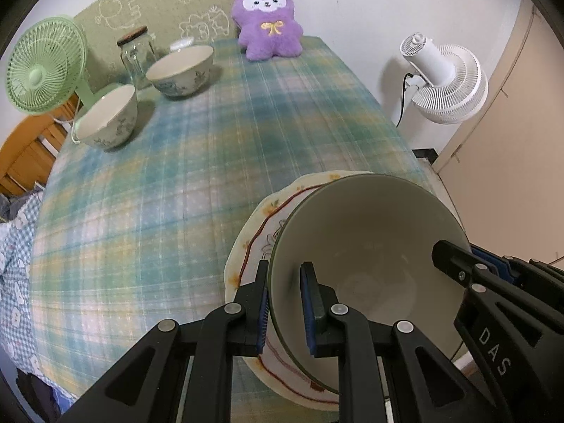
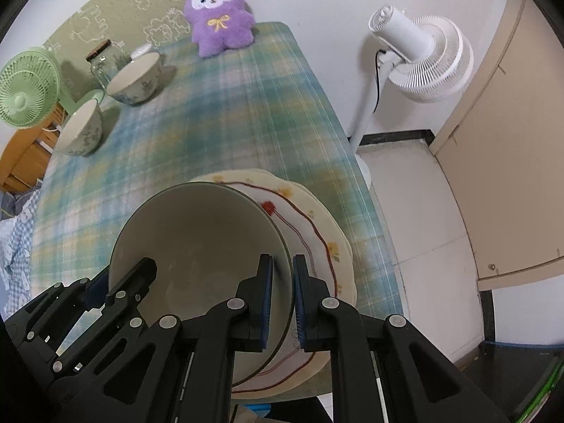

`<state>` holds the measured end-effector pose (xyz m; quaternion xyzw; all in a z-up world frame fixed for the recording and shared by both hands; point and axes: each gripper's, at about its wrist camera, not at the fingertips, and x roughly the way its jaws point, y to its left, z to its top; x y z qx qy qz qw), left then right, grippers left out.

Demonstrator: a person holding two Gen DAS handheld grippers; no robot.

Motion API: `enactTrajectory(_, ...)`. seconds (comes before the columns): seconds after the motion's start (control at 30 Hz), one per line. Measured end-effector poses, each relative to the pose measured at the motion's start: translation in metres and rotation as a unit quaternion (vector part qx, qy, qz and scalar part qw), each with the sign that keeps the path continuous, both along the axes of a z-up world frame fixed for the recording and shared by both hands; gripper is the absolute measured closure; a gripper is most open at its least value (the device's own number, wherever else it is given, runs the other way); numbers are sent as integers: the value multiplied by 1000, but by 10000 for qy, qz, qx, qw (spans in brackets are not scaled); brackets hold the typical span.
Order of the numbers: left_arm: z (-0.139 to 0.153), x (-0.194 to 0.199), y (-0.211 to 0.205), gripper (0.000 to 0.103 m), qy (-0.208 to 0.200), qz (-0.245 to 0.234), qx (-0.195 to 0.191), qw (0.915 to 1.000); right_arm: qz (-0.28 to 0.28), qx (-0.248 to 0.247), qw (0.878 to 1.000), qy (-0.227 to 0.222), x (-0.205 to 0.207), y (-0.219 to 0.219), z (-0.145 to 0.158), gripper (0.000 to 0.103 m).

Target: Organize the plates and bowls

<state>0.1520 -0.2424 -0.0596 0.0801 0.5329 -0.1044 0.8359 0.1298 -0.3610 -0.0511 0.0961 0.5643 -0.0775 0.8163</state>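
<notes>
A pale green bowl [image 1: 366,246] sits over cream floral plates [image 1: 261,225] at the table's near right edge. My left gripper [image 1: 285,271] is shut on the bowl's left rim, one finger outside, one inside. My right gripper [image 2: 282,264] is shut on the bowl's right rim [image 2: 197,232], with the plates [image 2: 317,218] beneath. Each gripper shows in the other's view: the right one [image 1: 454,257] and the left one [image 2: 141,271]. Two patterned bowls [image 1: 105,116] [image 1: 181,70] stand at the far left.
A plaid cloth covers the table [image 1: 218,148]. A green fan [image 1: 42,67], a glass jar [image 1: 135,53] and a purple plush toy [image 1: 268,21] stand at the back. A white floor fan [image 1: 444,77] stands off the table's right side, near a beige door [image 2: 504,141].
</notes>
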Motion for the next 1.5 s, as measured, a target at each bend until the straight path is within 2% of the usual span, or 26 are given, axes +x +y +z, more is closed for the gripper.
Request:
enactTrajectory(0.47,-2,6,-8,88,-49,28,132,9999,28,-42,10000,-62,8,-5,-2,88)
enactTrajectory(0.5,-2,6,-8,85,-34,21,126,9999,26,-51,10000,-64,8,-5,-2,85)
enactTrajectory(0.57,-2,7,-8,78,9,-3,88,10000,93,-94,9999,-56,9,-2,-1,85)
enactTrajectory(0.6,-3,6,-8,71,44,-8,67,10000,88,-98,9999,-51,9,-3,-1,84)
enactTrajectory(0.73,-2,5,-1,58,70,60,64,9999,82,16,9999,94,11,-6,-5,73)
enactTrajectory(0.8,1,5,4,41,46,104,27,9999,24,-93,9999,141,11,-8,-4,67)
enactTrajectory(0.83,3,5,5,38,11,95,-17,10000,-2,-159,9998,86,10,-8,-1,64)
enactTrajectory(0.87,6,5,7,37,-34,72,-41,10000,2,-195,9998,14,9,-7,2,59)
enactTrajectory(0.93,7,5,7,37,-82,50,-17,10000,47,-224,9997,-60,9,-5,5,37)
enactTrajectory(1.1,10,2,9,37,-54,6,-110,9999,143,-318,9992,-174,7,3,10,36)
enactTrajectory(1.17,8,1,9,39,-49,-40,-120,9999,180,-298,9993,-162,8,5,10,36)
enactTrajectory(1.23,6,1,8,60,-18,-111,-204,9997,188,-218,9995,-163,6,6,7,37)
enactTrajectory(1.27,3,1,7,68,34,-145,-265,9995,163,-182,9996,-167,6,6,7,42)
enactTrajectory(1.3,1,2,6,73,87,-168,-271,9995,148,-114,9997,-174,5,7,5,56)
enactTrajectory(1.33,-2,2,5,78,150,-212,-307,9992,97,-173,9997,-152,5,7,2,64)
enactTrajectory(1.37,-6,2,3,88,248,-269,-349,9987,78,-227,9997,-104,5,7,-2,67)
enactTrajectory(1.43,-8,1,2,90,242,-260,-342,9988,32,-334,9994,-79,4,6,-5,84)
enactTrajectory(1.5,-8,2,4,93,272,-201,-383,9987,-65,-302,9995,-72,4,1,-3,87)
